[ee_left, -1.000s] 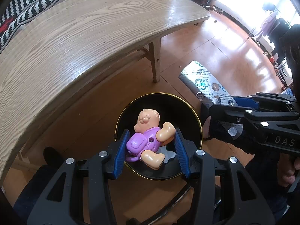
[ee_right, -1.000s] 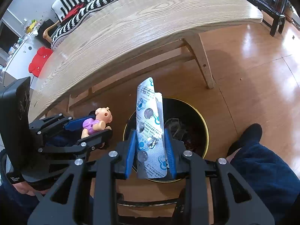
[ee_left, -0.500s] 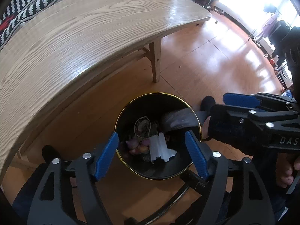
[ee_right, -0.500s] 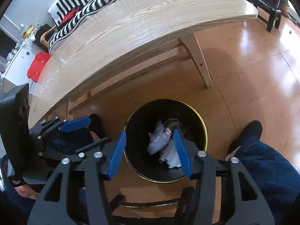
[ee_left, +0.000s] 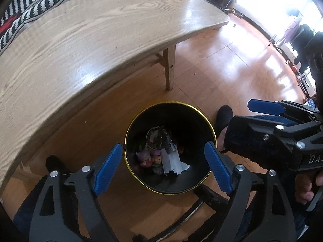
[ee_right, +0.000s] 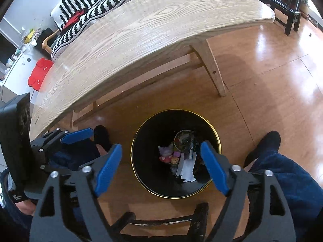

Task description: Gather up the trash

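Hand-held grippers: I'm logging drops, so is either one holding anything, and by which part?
Nothing is held. The left hand-held gripper and right hand-held gripper have just been opening, jaws empty above the bin.

Left gripper [ee_left: 162, 169] and right gripper [ee_right: 161, 165]: black skeletal frames, ribbed blue finger pads, silver pivot screws. White "DA" lettering marks the right housing. Person wears dark blue trousers [ee_right: 292, 181] and black shoes [ee_right: 268, 141].

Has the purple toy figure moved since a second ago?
Yes. It has dropped from between the left tool's pads, level with the trash bin's gold rim, to the bin's bottom, where the toy lies. The jaws have just opened, nothing between them.
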Motion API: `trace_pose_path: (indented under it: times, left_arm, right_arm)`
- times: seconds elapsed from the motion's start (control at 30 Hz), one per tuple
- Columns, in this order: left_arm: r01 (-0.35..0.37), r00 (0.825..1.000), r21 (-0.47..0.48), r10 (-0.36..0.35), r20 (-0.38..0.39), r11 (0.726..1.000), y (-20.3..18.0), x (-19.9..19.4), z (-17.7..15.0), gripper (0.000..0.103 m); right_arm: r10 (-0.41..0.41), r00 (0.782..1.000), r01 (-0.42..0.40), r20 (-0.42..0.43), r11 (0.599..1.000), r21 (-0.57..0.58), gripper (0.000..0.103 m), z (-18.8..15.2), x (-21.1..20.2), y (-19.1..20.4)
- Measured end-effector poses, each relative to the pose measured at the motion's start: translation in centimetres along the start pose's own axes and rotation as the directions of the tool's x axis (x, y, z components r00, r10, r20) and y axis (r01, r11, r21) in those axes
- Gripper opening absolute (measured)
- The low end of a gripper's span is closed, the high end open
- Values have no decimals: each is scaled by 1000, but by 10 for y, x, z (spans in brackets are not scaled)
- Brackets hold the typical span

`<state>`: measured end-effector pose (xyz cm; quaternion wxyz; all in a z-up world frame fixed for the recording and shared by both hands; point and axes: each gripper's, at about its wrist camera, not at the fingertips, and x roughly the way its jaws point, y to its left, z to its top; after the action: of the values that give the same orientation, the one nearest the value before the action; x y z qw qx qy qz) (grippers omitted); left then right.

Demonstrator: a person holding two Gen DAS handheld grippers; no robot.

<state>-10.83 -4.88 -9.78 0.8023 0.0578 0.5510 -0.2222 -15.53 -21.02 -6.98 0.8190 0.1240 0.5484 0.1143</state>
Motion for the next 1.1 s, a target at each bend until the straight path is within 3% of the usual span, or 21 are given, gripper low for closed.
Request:
trace_pose_path:
  times: [0.17, 0.37, 0.47, 0.67, 0.83, 0.93, 1.0, 1.1]
  left_arm:
    - [-8, 996, -8, 9, 86, 1000, 6, -27, 18, 93]
    - [-77, 982, -48, 84, 171, 996, 31, -62, 61, 95]
    - [-148, 963, -87, 163, 213, 985, 46, -76, 94, 96]
    - [-202, 935, -148, 236, 266, 968, 76, -79, 151, 96]
    - [-188, 889, -219, 261, 377, 957, 102, -74, 152, 96]
    - [-191, 906, -233, 262, 332, 954, 112, -66, 156, 96]
    - [-152, 918, -267, 236, 318, 952, 119, -63, 160, 96]
    - [-118, 921, -281, 211, 328, 952, 117, -64, 158, 96]
  right_arm:
    - [-10, 998, 12, 55, 999, -29, 84, 19, -15, 7]
    - [-54, 973, 72, 226, 995, -69, 96, 81, -58, 20]
    - [-81, 966, 103, 244, 991, -82, 96, 116, -57, 26]
    - [-125, 952, 145, 278, 988, -54, 96, 185, -36, 28]
    - [-143, 939, 161, 312, 986, -34, 96, 199, -19, 24]
    - [-168, 934, 193, 316, 980, -51, 96, 198, -9, 25]
    - [-189, 926, 222, 327, 973, -67, 96, 195, -6, 25]
    - [-190, 928, 223, 322, 973, -67, 96, 191, -4, 23]
